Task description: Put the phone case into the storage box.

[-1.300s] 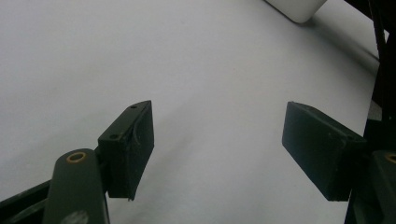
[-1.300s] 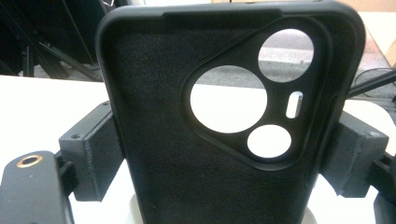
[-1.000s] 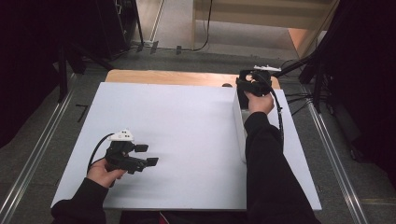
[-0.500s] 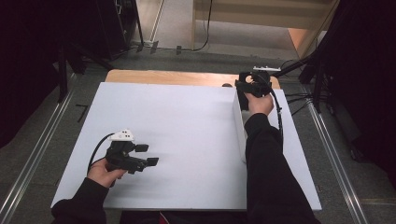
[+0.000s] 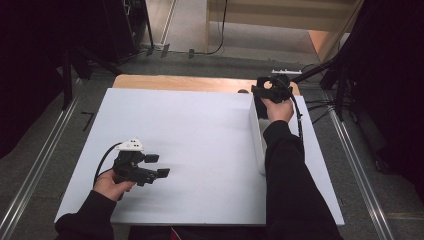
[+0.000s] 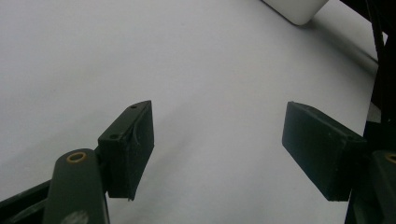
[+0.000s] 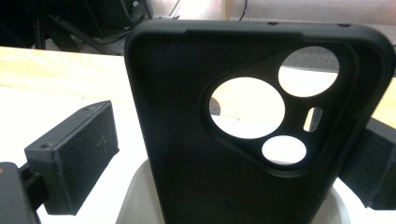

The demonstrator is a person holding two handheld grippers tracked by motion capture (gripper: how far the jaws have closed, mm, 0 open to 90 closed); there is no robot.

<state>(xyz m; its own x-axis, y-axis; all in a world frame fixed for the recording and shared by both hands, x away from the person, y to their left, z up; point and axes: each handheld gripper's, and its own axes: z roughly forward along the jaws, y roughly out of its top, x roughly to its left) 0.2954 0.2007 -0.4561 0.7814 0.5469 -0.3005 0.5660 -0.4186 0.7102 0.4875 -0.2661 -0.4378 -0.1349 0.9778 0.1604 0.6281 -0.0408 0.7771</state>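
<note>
writing: we read none on the case or the tongs.
phone case (image 7: 196,154): black, matte, upright, three round camera cutouts plus a small slot; we see it standing in the white tray (image 7: 135,196) at the tabletop's (image 5: 200,130) far right.
right tongs (image 7: 233,154): released, just been opening; case between the jaws, left pad clear of it.
left tongs (image 6: 217,149): released, nothing between, over bare white tabletop.
around: wooden strip (image 5: 175,82) behind the white top.

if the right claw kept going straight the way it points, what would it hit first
Most likely the black phone case, standing upright between the right claw's open jaws, which have just been opening. Its lower end sits in the white tray. Depth is hard to judge.
</note>
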